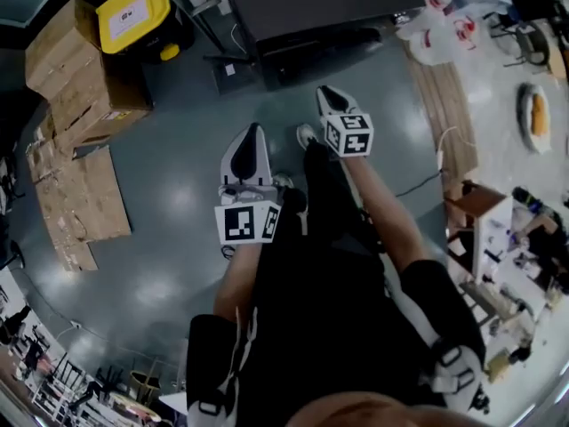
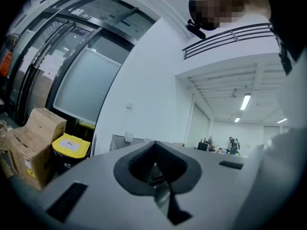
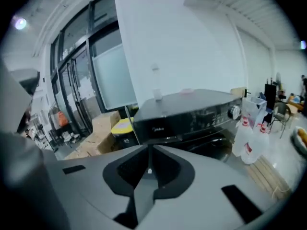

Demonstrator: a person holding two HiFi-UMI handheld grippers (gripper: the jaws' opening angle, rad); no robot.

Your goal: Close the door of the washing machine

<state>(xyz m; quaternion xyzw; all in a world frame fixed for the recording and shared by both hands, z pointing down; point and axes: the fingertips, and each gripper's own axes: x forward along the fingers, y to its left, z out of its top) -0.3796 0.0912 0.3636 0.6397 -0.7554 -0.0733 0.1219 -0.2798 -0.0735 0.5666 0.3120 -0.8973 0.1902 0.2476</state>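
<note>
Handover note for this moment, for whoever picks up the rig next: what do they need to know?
Left tool: jaws together, empty, held over the floor.
Right tool: jaws together, empty, aimed at the washing machine, not touching it.
It stands ahead, near the yellow-lidded bin.
Door: not clear in these views, so shut or open is unsettled. Check it first; if ajar, push it closed.

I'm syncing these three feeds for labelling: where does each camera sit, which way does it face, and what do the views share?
Head view: on the person's head, facing steeply down; shows legs, forearms, left gripper, right gripper, washing machine at top.
Left gripper view: on that gripper, facing across the room toward cardboard boxes and glazed doors; only its jaws, together.
Right gripper view: on that gripper, facing the washing machine; only its jaws, together.
Shared: all three show the yellow-lidded bin.
</note>
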